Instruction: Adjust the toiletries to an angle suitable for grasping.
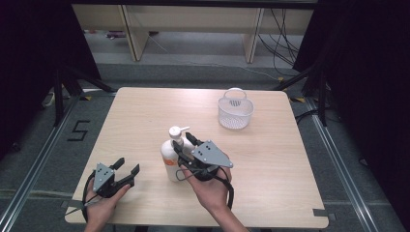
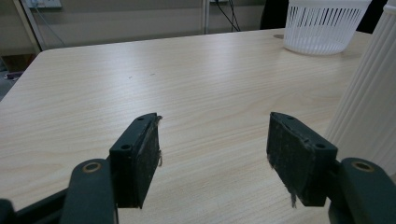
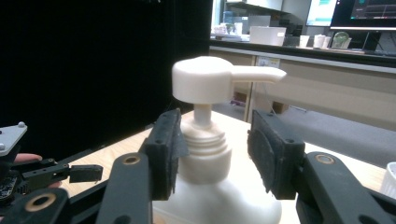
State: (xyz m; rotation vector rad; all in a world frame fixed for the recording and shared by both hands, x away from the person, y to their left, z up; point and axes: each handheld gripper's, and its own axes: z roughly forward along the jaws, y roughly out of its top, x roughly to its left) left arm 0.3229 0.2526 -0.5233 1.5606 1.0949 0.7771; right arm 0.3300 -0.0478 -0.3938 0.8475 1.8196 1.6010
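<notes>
Near edge, left: left gripper (image 1: 126,170) rests low on the table (image 1: 145,111) w/ jaws spread, nothing between them. In the left gripper view its pads (image 2: 142,161) frame bare wood; the ribbed side of the bottle (image 2: 369,107) stands just to the right.

Near centre: right gripper (image 1: 186,141) is at the bottle (image 1: 173,162), a white pump bottle standing upright a bit left of mid-table. In the right gripper view its jaws sit either side of the threaded collar under the pump head (image 3: 205,79), spout pointing right. Jaws spread, a gap shows on the right side; left pad (image 3: 170,149) looks close to or touching the collar, can't tell which. Not a firm pinch yet.

Far right: basket (image 1: 235,111), white, slotted, handle up, well apart from the bottle and apparently empty.

Step in hand, as I read it: lining up a grasp on the bottle neck. Next move needs the right jaws to close squarely on the collar, below the pump head, so the head doesn't get pressed or the bottle tipped. After that, prob. lift straight up and carry far-right toward the basket. Left gripper is free to steady the body if it wobbles.
</notes>
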